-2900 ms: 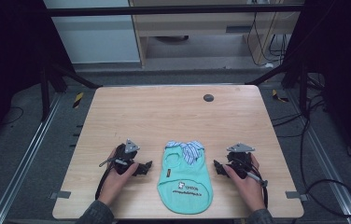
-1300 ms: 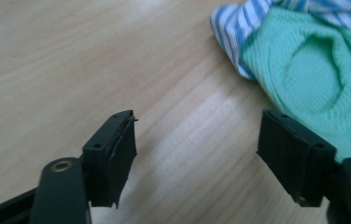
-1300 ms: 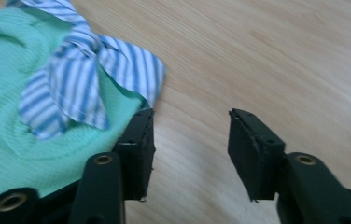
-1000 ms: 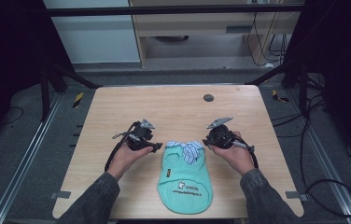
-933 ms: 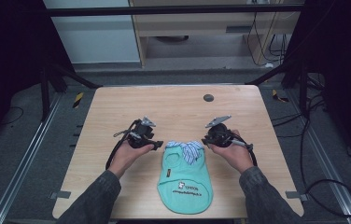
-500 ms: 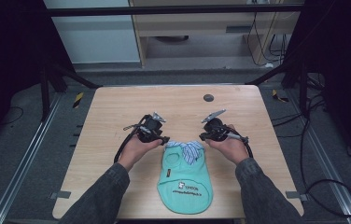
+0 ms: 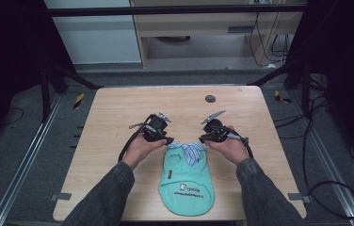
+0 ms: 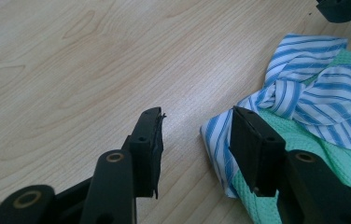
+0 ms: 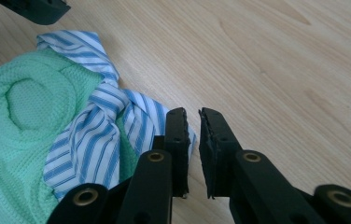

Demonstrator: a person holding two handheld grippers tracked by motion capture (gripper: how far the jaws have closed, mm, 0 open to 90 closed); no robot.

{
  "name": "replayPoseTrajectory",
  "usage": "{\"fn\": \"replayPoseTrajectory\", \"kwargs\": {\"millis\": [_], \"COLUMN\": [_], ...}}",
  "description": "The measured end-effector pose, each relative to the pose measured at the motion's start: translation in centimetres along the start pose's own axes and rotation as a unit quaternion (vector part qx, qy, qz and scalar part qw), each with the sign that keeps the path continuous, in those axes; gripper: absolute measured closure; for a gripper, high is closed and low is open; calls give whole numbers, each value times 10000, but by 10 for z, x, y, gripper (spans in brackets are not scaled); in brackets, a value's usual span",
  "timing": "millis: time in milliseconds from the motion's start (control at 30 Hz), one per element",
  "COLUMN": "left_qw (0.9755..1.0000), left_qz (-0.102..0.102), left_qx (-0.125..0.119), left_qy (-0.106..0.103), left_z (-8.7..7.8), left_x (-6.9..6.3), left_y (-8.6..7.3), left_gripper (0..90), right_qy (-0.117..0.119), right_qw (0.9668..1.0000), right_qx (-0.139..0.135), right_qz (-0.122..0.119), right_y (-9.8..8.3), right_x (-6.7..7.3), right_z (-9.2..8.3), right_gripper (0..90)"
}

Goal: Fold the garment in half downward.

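Working at the far, collar end of the green garment [image 7: 187,181], which lies flat on the counter [image 7: 118,108] with its long axis running from us away, we hold one hand-held gripper at each corner of the striped collar [image 7: 190,149]. Our left hand-held gripper [image 8: 194,140] has just been closing, its jaws apart around bare wood with the collar's left corner just beside the right-hand jaw. Our right hand-held gripper [image 9: 193,122] is nearly closed with only a slit and nothing clamped, the collar's right corner under its left-hand jaw.

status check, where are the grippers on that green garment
Left gripper open, closing at striped collar. Right gripper nearly shut beside collar, nothing gripped. Green garment flat on table. Path clear.
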State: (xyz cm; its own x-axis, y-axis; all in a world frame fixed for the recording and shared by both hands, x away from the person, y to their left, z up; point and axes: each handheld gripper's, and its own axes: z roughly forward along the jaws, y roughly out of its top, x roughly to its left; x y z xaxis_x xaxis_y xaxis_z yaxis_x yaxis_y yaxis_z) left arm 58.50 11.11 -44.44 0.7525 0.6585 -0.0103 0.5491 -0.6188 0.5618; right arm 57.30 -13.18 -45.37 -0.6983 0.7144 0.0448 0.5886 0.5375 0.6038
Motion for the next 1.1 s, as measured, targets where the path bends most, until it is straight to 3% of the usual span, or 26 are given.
{"fn": "replayPoseTrajectory", "kwargs": {"millis": [533,800,900,1100], "left_qw": [9995,9994,9995,9991], "left_qz": [-35,-40,-17,76], "left_qx": [294,323,289,205], "left_qy": [61,-66,-114,-354], "left_z": [24,32,32,32], "left_x": [0,-1,-4,-9], "left_y": [-5,-11,-12,-13], "left_gripper": [488,503,548,794], "right_qy": [88,52,7,108], "right_qw": [9995,9992,9991,9987], "right_qx": [299,381,393,466], "right_qz": [-42,-66,-141,-177], "right_y": [-6,-8,-8,-6], "right_x": [7,9,10,12], "right_z": [22,28,28,28], "right_gripper": [709,695,706,808]}}
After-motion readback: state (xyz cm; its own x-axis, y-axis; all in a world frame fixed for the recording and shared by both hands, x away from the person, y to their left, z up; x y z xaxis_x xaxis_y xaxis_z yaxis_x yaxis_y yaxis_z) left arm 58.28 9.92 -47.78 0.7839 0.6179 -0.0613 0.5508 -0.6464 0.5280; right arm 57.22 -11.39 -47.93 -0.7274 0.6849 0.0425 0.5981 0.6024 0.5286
